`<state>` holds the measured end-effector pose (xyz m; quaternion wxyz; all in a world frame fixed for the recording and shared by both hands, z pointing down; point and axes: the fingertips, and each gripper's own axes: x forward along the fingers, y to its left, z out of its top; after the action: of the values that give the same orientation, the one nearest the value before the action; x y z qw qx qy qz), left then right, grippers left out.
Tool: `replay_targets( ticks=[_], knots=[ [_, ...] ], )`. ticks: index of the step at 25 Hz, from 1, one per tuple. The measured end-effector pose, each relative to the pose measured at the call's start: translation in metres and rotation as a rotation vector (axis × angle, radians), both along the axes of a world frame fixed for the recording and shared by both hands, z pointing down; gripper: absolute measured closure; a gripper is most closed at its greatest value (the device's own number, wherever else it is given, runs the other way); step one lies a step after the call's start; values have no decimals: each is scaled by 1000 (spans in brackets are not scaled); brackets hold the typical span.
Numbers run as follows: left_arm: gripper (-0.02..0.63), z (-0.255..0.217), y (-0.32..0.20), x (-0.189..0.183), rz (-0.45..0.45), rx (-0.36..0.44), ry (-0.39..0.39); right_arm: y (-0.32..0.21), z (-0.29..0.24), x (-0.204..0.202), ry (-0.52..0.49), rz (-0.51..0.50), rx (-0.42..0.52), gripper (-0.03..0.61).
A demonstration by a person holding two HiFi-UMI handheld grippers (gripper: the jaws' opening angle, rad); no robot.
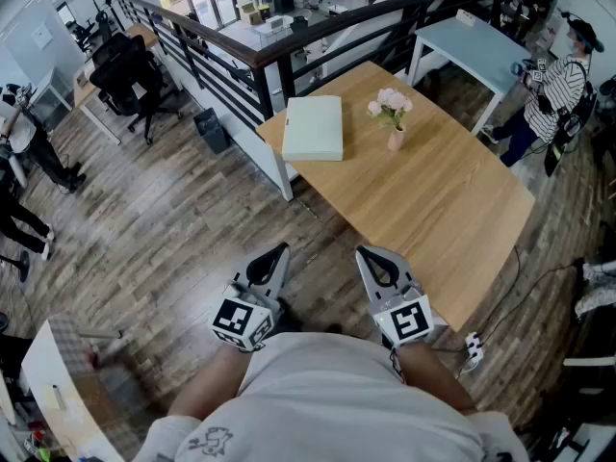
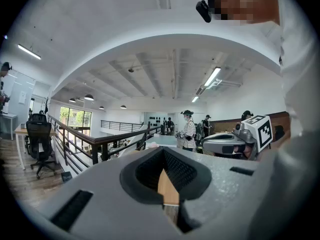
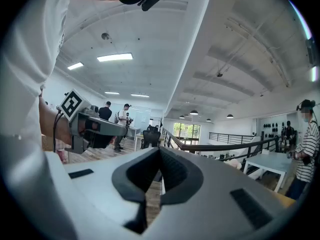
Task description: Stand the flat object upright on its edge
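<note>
Flat box (image 1: 313,128) lies flat on table (image 1: 452,210), well apart from L gripper (image 1: 279,251) & R gripper (image 1: 366,254), fingers clenched empty.

White T-shirt (image 1: 327,393), small dark drawing (image 1: 208,441) — grey left gripper (image 1: 277,254) and right gripper (image 1: 368,255) bear black-and-white marker cubes (image 1: 241,321).

The table (image 1: 452,210) is light honey wood with a fine grain. On it, the flat object (image 1: 314,128) is plain pale mint-white. Beside that, the flowers (image 1: 390,104) are soft pink in a pinkish vase (image 1: 396,140). Off the table's near edge, the left gripper (image 1: 277,253) and right gripper (image 1: 368,254) are grey with black-and-white square markers. Around the table the floor (image 1: 144,210) is grey-brown planks.
</note>
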<state>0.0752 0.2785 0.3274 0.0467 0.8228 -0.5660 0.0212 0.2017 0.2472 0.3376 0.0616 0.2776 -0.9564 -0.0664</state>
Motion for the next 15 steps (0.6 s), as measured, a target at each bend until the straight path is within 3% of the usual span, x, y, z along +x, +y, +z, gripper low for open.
replay_targets(
  ticks=[15],
  knots=[
    [607, 5, -20, -33, 5, -1, 46, -20, 6, -25, 8, 19, -16, 573]
  ],
)
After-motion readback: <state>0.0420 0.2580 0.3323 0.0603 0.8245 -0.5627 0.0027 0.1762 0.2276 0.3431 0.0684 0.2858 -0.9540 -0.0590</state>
